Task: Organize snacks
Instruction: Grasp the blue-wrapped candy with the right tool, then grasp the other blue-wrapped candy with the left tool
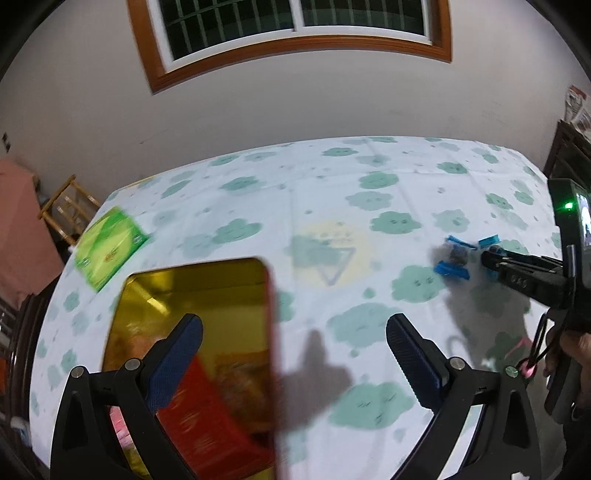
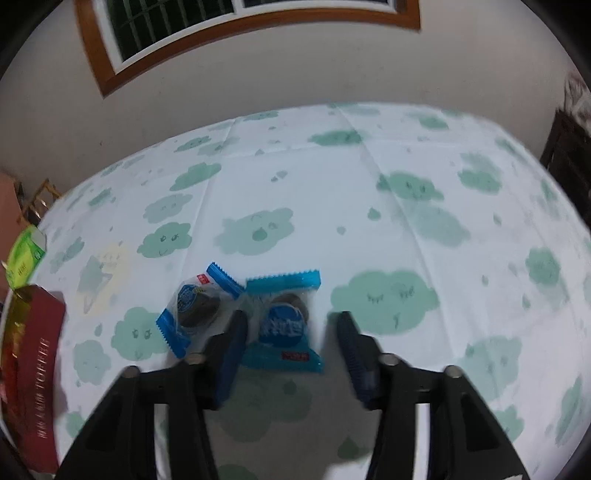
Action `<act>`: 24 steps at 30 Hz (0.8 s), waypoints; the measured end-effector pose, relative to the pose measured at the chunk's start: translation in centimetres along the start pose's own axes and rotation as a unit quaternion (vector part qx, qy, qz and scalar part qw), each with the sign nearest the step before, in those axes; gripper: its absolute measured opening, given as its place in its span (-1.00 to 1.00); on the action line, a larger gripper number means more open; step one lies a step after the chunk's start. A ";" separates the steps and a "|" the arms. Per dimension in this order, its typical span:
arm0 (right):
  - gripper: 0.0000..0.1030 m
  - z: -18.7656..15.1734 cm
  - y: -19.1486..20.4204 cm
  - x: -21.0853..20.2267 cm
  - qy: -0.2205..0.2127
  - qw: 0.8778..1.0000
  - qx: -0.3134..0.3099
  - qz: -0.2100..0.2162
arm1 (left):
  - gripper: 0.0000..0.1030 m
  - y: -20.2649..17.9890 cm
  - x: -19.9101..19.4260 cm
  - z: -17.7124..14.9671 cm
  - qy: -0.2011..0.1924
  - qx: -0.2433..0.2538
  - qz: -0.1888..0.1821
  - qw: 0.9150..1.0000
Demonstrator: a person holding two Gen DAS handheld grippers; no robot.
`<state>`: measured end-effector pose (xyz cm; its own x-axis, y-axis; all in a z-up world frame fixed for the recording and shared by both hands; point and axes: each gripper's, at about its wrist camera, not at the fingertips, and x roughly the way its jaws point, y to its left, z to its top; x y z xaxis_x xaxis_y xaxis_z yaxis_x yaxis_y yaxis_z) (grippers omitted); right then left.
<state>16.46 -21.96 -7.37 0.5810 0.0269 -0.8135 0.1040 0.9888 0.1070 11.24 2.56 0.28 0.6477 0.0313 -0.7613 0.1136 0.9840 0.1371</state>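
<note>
Two blue-ended cookie packets lie on the cloud-print tablecloth [image 2: 369,221]. The right packet [image 2: 282,325] lies between the open fingers of my right gripper [image 2: 291,328], not pinched. The left packet [image 2: 195,306] lies just left of the left finger. In the left wrist view both packets [image 1: 456,256] show at the right with the right gripper's tip [image 1: 495,258] at them. My left gripper [image 1: 295,328] is open and empty, above the table beside a red tin with a gold inside [image 1: 192,332], which holds wrapped snacks. The tin also shows in the right wrist view [image 2: 33,369].
A green box [image 1: 109,247] lies on the table's far left, also in the right wrist view [image 2: 24,258]. A wall with a wood-framed window [image 1: 295,29] stands behind the table. A wooden stool [image 1: 68,206] and dark furniture [image 1: 569,155] flank the table.
</note>
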 end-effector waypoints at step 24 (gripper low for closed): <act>-0.42 -2.7 -9.8 -2.7 -0.040 0.995 -0.081 -0.037 | 0.79 -13.8 6.7 2.6 -0.002 0.110 -0.110 0.988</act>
<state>11.68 -31.29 -7.75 0.6393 -0.0515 -0.7672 0.0209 0.9986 -0.0496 15.96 -11.29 -5.12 0.5918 -0.1809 -0.7855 0.4128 0.9050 0.1027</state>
